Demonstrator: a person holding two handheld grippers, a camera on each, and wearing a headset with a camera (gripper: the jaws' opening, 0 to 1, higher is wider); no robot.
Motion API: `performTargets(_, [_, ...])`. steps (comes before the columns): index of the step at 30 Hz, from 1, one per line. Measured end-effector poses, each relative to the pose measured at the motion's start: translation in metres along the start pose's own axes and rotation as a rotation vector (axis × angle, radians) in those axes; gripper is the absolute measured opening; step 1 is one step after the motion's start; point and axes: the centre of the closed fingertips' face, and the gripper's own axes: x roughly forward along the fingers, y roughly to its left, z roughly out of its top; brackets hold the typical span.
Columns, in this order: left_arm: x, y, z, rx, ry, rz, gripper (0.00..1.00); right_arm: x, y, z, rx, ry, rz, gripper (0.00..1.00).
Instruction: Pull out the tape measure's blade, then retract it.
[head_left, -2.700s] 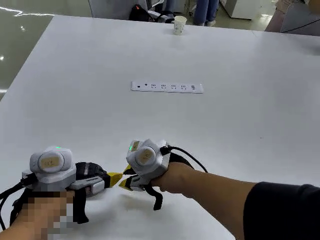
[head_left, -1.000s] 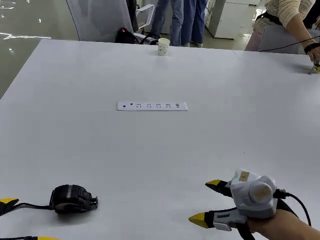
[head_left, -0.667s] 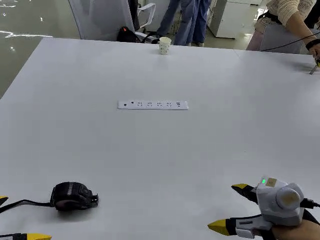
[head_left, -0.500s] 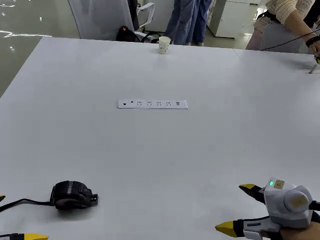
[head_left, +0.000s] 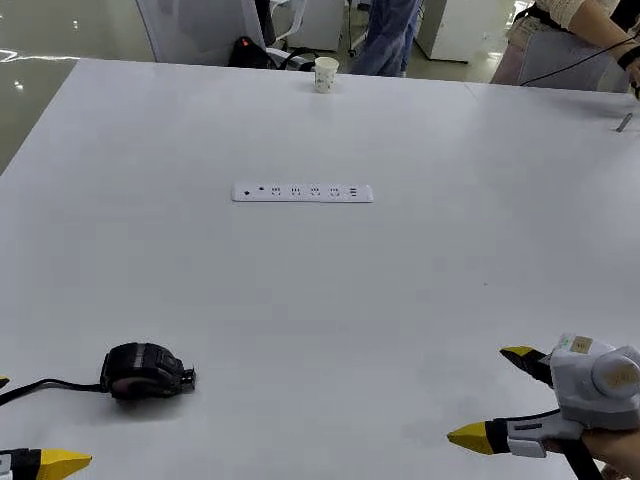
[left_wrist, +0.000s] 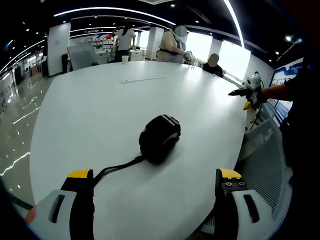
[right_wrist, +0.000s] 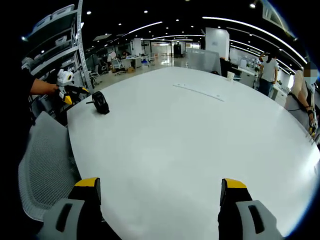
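The black tape measure (head_left: 145, 370) lies on the white table (head_left: 330, 280) at the near left, blade in, its black wrist strap trailing left. My left gripper (head_left: 30, 422) stands open just left of it at the frame's corner, touching nothing. From that gripper's own view the tape measure (left_wrist: 159, 137) sits a short way beyond the open left gripper (left_wrist: 154, 177). My right gripper (head_left: 495, 396) is open and empty at the near right, far from the tape. The right gripper view shows the right gripper (right_wrist: 161, 183) with its jaws wide over bare table, and the tape measure (right_wrist: 101, 105) small at the left.
A white power strip (head_left: 302, 192) lies mid-table. A paper cup (head_left: 325, 73) stands at the far edge. People stand beyond the table, and one works at its far right corner. A grey mesh chair (right_wrist: 45, 165) sits at the near table edge.
Both grippers were together at the tape measure 2.7 s ago; now it lies alone. Over the last second the right gripper moved further right and the left drew back left.
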Motion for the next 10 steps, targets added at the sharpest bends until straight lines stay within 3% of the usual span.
performTargets(2, [-0.0005,0.0031,0.0033,0.003,-0.018,0.01,0.99,0.0008,0.0028,-0.002,0.0,0.003,0.006,0.99])
performTargets(10, [-0.0037,0.0041,0.0021,-0.001,-0.004,0.009,0.99,0.0018,0.0074,-0.0021,-0.005,0.0,0.015,0.99])
